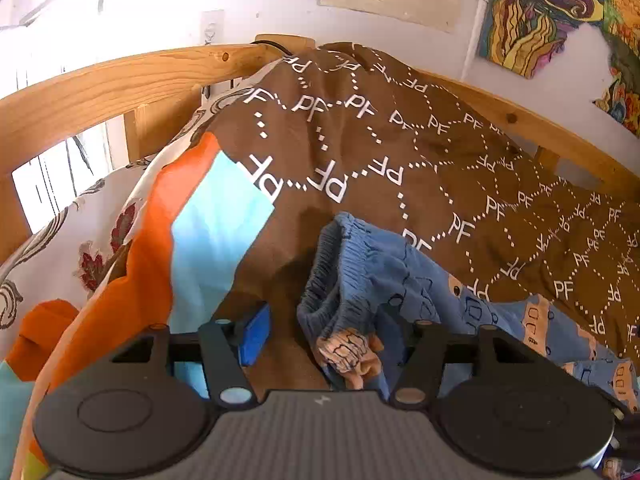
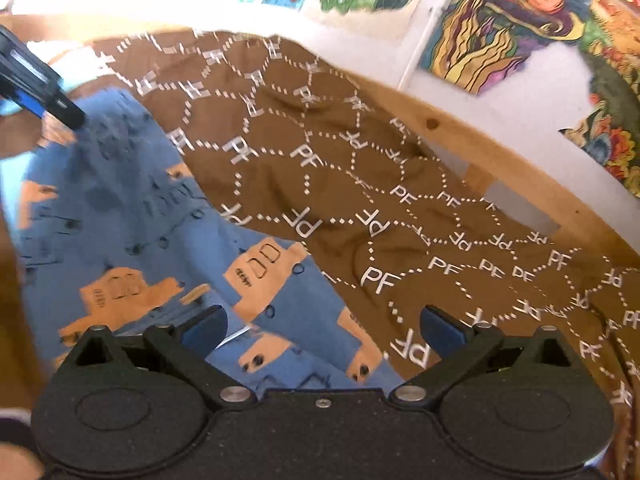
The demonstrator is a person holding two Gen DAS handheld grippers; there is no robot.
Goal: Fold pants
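Observation:
Blue pants with orange truck prints lie on a brown "PF" patterned blanket on a bed. In the left wrist view their ribbed waistband (image 1: 344,280) is bunched up between my left gripper's (image 1: 324,336) open jaws; only the left blue pad (image 1: 256,334) shows, the right one is hidden under cloth. In the right wrist view the pants (image 2: 132,216) spread across the left half. My right gripper (image 2: 322,328) is open just above their lower edge, its blue pads (image 2: 208,326) apart. The left gripper (image 2: 36,88) shows at the upper left, at the waistband.
The brown blanket (image 2: 360,184) covers the bed. A wooden bed rail (image 1: 120,76) runs along the back, also in the right wrist view (image 2: 500,152). An orange and light blue cloth (image 1: 192,232) and a floral pillow (image 1: 60,240) lie left. Colourful posters (image 2: 512,28) hang on the wall.

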